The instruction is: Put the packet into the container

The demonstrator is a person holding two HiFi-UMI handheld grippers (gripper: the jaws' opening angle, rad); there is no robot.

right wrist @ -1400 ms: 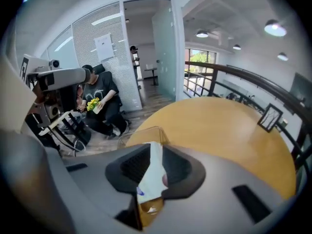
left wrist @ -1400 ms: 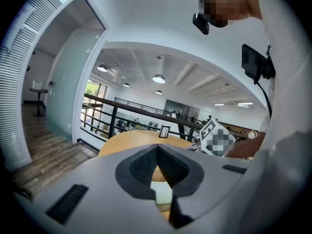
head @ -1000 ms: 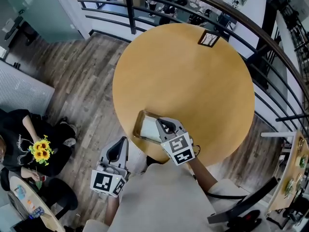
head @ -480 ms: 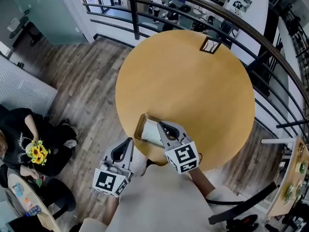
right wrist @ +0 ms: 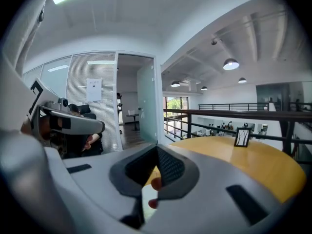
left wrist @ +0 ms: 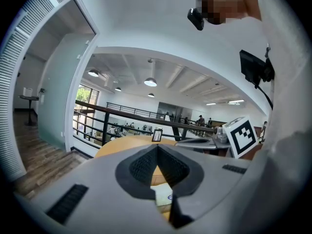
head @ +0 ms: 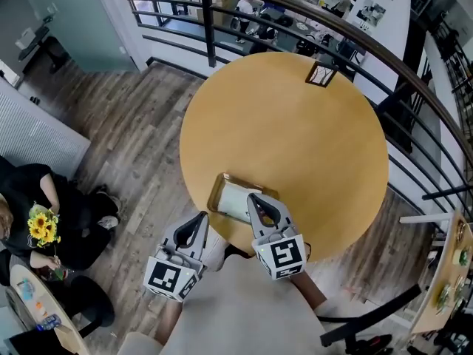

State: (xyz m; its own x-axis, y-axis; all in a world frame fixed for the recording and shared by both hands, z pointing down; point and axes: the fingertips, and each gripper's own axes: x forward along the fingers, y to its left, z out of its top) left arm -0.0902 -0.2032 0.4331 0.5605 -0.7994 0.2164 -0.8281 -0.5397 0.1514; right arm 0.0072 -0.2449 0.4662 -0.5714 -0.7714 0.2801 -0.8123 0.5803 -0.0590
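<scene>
The right gripper has drawn back toward the person over the last second, uncovering more of the packet. The left gripper has edged up toward the rim of the round table. The container sits at the table's near edge, and the white packet lies flat inside it, seemingly lengthwise along it. The packet is just ahead and slightly left of the right gripper's tips, so that gripper is the nearer. The left one hangs off the table. Both pairs of jaws are closed on nothing.

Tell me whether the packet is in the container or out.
In. The white packet lies flat within the container's brown rim, seen from the head view.
</scene>
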